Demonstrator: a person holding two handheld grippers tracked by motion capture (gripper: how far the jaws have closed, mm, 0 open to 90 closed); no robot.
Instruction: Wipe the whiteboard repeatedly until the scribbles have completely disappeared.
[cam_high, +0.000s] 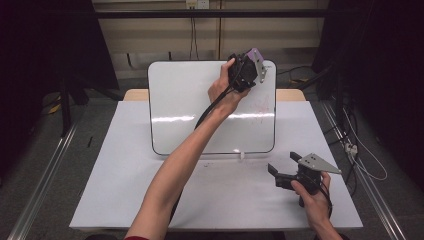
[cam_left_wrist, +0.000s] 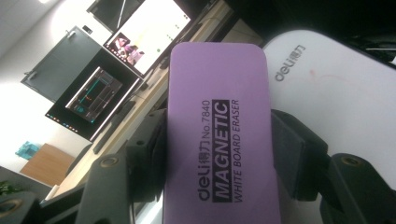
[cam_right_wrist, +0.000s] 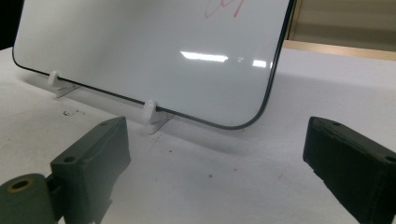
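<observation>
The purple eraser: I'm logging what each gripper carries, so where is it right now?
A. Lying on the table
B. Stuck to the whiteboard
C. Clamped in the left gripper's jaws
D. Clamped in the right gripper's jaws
C: the left gripper has its jaws pressed on both sides of the purple eraser, held up by the whiteboard.

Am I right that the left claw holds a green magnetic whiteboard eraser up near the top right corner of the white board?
Not quite: the eraser in the left claw is purple, not green, as the left gripper view shows. It is indeed near the white board's top right corner.
</observation>
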